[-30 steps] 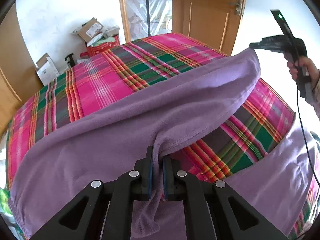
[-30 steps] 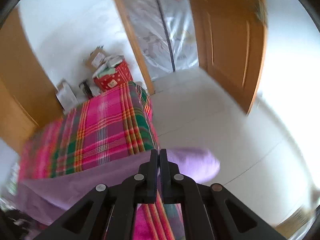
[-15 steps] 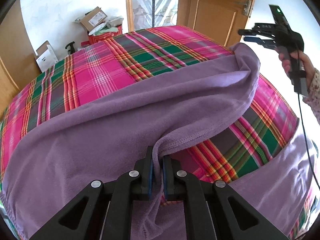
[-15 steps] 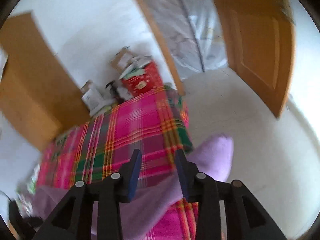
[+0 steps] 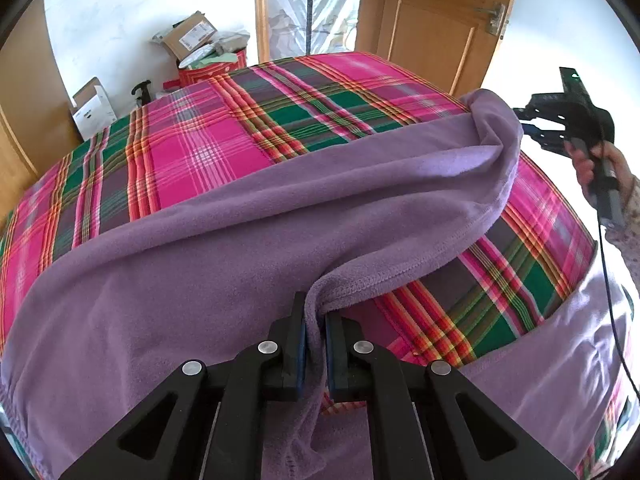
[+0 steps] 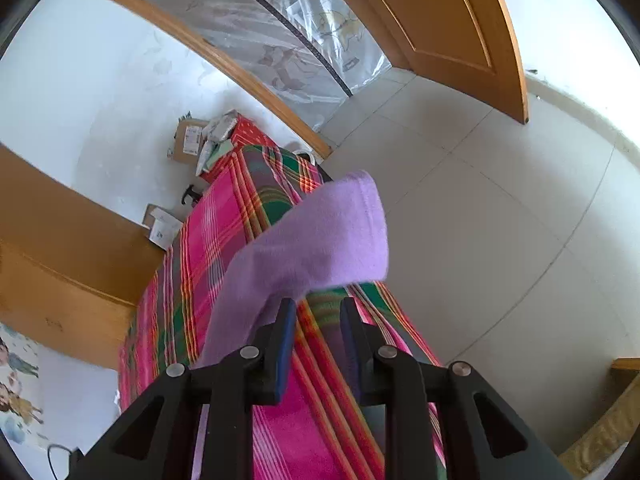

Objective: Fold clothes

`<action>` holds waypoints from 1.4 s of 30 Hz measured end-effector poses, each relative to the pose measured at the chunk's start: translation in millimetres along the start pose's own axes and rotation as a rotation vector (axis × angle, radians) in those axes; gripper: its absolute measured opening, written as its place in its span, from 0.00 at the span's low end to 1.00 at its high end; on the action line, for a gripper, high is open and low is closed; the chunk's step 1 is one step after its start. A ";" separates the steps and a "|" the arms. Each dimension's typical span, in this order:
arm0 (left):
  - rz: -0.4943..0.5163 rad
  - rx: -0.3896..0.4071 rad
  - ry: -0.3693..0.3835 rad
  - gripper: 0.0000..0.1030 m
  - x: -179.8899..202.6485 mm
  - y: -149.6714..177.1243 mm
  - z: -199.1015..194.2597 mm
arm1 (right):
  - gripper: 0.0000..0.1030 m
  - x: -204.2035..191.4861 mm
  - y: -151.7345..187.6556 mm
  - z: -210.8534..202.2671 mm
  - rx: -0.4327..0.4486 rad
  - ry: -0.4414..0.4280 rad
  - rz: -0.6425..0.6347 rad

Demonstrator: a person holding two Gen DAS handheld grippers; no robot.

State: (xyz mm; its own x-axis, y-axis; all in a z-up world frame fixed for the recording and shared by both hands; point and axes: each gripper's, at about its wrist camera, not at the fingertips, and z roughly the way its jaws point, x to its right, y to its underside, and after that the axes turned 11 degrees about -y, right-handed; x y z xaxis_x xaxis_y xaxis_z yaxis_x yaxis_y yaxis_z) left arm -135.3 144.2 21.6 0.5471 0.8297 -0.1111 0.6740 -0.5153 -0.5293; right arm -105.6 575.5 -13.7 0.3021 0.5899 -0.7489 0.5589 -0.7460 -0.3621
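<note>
One big bed [image 5: 224, 152] fills most of the room, dressed in a pink, green and orange plaid cover, and across it lies the purple fleece blanket [image 5: 248, 248], folded back on itself so that a doubled band runs from the near left side up to the far right corner of the mattress. A lower layer of the same blanket hangs over the near right edge of the bed. Behind the bed stand a wooden door [image 5: 436, 28], a plastic-draped doorway, and a heap of cardboard boxes [image 5: 192, 38] against the white wall beside a red patterned box.

The left gripper [image 5: 315, 344] is clenched on a gathered, stitched hem of the blanket, with fabric bunched between its blue pads and a tail of fleece hanging below.

The right gripper [image 6: 318, 316] (seen from the left camera out at the far corner, in a person's hand [image 5: 592, 164]) has let go: its jaws stand apart and have just been narrowing again, with only plaid cover showing between them. The blanket's raised corner [image 6: 320, 240] lies just ahead and to the left of its fingers, brushing the left one's outer side as far as I can tell.
</note>
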 end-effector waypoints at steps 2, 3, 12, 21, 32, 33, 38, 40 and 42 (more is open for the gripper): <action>0.000 -0.001 0.001 0.08 -0.2 -0.2 0.8 | 0.27 8.4 -1.8 2.9 0.021 -0.035 0.042; 0.000 -0.003 0.001 0.08 -0.5 -0.6 1.6 | 0.31 9.5 -3.0 7.1 0.015 -0.024 0.042; -0.004 -0.004 0.003 0.08 -1.4 -1.4 4.4 | 0.19 7.0 -10.2 30.7 -0.003 -0.016 0.033; 0.008 0.001 -0.005 0.07 0.7 1.2 -2.1 | 0.06 -4.1 -15.5 -3.1 0.042 0.107 -0.085; 0.051 0.014 -0.004 0.07 11.2 8.9 -22.2 | 0.06 8.6 -11.6 -68.6 0.058 0.162 -0.109; 0.058 0.010 -0.005 0.07 12.7 11.1 -22.9 | 0.06 10.5 -8.1 -71.3 0.051 0.166 -0.114; 0.105 -0.014 0.004 0.07 19.4 20.2 -22.7 | 0.07 25.5 14.7 -68.2 -0.013 0.283 -0.173; 0.119 -0.024 0.001 0.07 21.8 21.4 -20.9 | 0.08 30.1 23.5 -56.2 -0.076 0.342 -0.202; 0.138 -0.035 -0.001 0.07 24.6 22.5 -19.6 | 0.09 26.2 28.6 -49.3 -0.090 0.414 -0.258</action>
State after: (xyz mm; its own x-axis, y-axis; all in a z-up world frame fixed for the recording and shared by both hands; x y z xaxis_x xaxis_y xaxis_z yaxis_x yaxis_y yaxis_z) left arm -96.9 148.8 23.3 0.6350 0.7507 -0.1820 0.6092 -0.6316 -0.4795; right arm -43.6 584.8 -16.3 0.4168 0.8385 -0.3511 0.7146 -0.5409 -0.4436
